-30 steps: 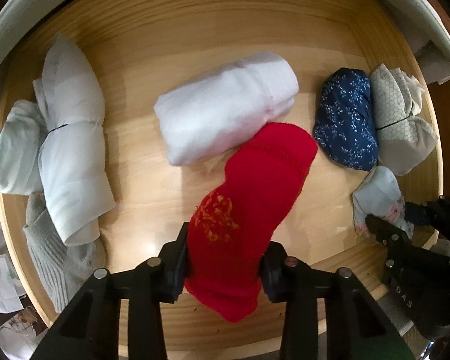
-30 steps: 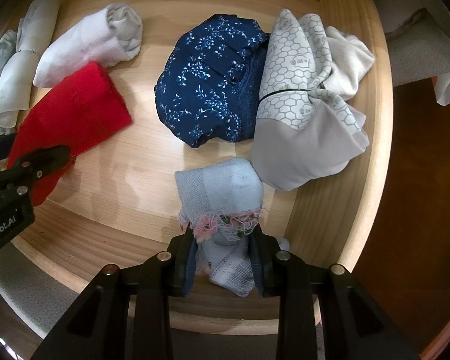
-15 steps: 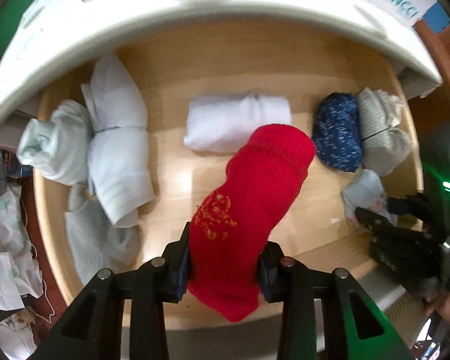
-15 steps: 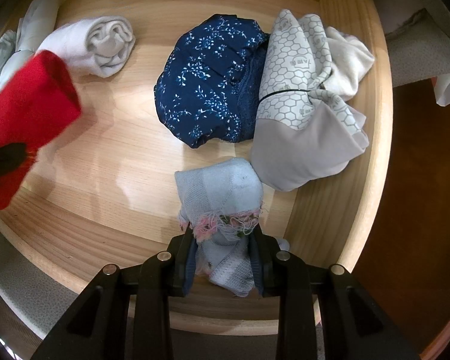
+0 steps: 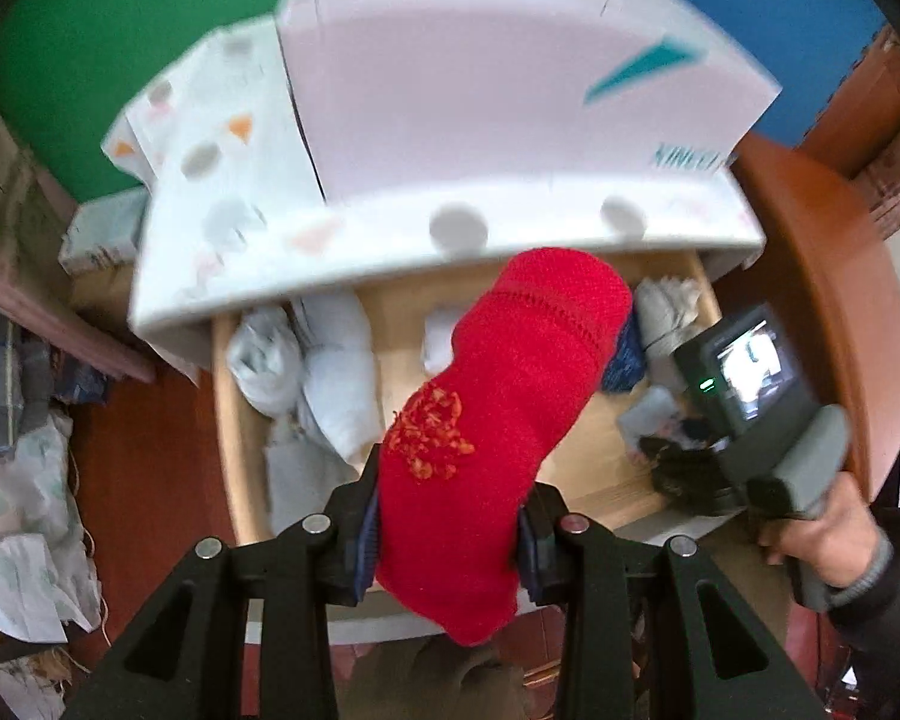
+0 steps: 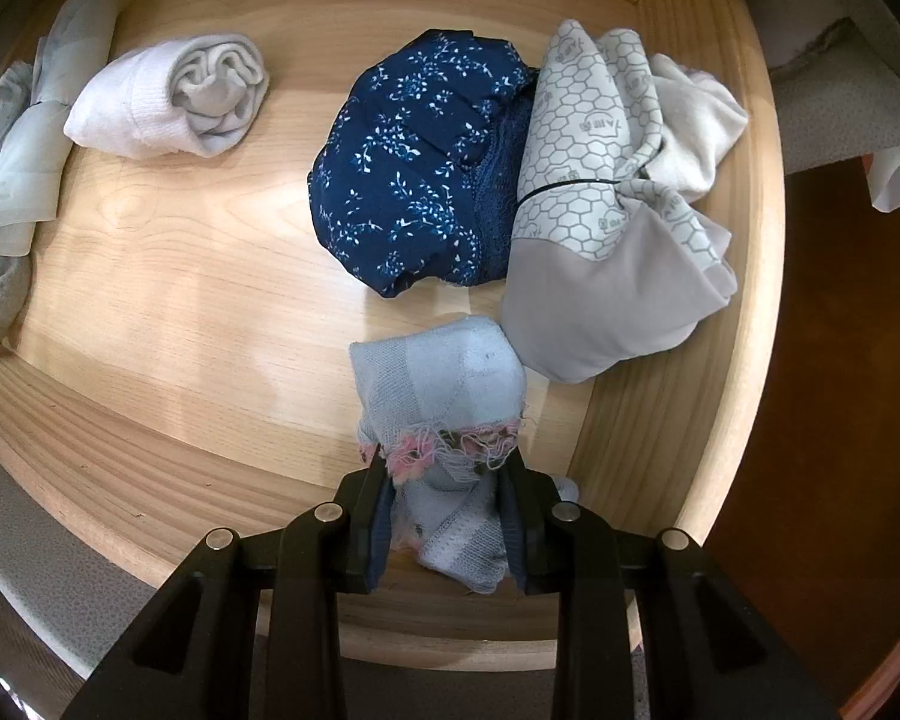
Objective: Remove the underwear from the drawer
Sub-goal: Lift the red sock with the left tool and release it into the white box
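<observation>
My left gripper (image 5: 447, 534) is shut on a rolled red underwear (image 5: 492, 414) with an orange pattern, held high above the wooden drawer (image 5: 234, 420). My right gripper (image 6: 447, 516) is shut on a pale blue underwear (image 6: 444, 396) with a pink floral trim, low inside the drawer (image 6: 150, 312) near its front wall. The right gripper also shows in the left wrist view (image 5: 684, 468), down in the drawer's right front corner.
In the drawer lie a navy floral roll (image 6: 420, 168), a grey honeycomb bundle (image 6: 618, 204), a white roll (image 6: 168, 102) and pale rolls at the left (image 6: 18, 144). A white dotted cabinet top (image 5: 450, 120) overhangs the drawer's back.
My left gripper has lifted the red underwear up and out of the drawer, far above it. The right gripper has stayed still, holding the pale blue underwear.
</observation>
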{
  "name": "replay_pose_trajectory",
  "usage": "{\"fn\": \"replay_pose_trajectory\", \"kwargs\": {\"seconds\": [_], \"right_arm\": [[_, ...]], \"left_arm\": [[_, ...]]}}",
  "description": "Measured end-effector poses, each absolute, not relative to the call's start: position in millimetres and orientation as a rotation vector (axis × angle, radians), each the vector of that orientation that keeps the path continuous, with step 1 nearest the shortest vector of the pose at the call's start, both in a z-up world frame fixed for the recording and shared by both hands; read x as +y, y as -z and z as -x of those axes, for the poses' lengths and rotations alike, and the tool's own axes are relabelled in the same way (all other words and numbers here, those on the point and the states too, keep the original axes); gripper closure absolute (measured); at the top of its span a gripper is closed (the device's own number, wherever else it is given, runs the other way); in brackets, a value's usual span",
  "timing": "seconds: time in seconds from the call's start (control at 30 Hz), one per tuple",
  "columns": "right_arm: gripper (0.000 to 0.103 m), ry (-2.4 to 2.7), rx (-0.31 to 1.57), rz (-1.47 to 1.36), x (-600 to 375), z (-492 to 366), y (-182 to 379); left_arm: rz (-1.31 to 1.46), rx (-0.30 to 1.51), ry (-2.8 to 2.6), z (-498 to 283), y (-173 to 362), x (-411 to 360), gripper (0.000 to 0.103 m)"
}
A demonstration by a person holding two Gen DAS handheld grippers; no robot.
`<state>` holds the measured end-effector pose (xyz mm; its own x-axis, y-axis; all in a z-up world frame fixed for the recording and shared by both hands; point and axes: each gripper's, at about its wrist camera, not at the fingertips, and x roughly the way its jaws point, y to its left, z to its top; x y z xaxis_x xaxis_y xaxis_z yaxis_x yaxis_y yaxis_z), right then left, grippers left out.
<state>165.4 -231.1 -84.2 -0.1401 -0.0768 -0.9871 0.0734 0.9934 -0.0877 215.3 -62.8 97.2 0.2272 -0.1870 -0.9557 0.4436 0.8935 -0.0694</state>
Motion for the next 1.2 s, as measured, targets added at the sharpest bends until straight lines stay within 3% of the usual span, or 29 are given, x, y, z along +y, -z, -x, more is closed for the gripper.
{"fn": "replay_pose_trajectory", "kwargs": {"seconds": [0.3,0.53,0.83,1.2], "right_arm": [[0.076,0.130,1.707,0.004,-231.0,-166.1,83.9],[0.076,0.130,1.706,0.003,-230.9,-165.8,84.2],[0.076,0.127,1.700,-0.008,-230.9,-166.6,82.9],[0.076,0.120,1.695,-0.018,-232.2,-166.8,77.7]], "left_arm": [[-0.188,1.071,0.453,-231.1,-200.6,-52.2,0.067],[-0.184,0.969,0.388,-271.8,-237.0,-80.0,0.067],[-0.184,0.954,0.335,-336.9,-226.6,-115.7,0.067],[-0.263,1.002,0.306,-379.7,-175.6,-141.9,0.067]]}}
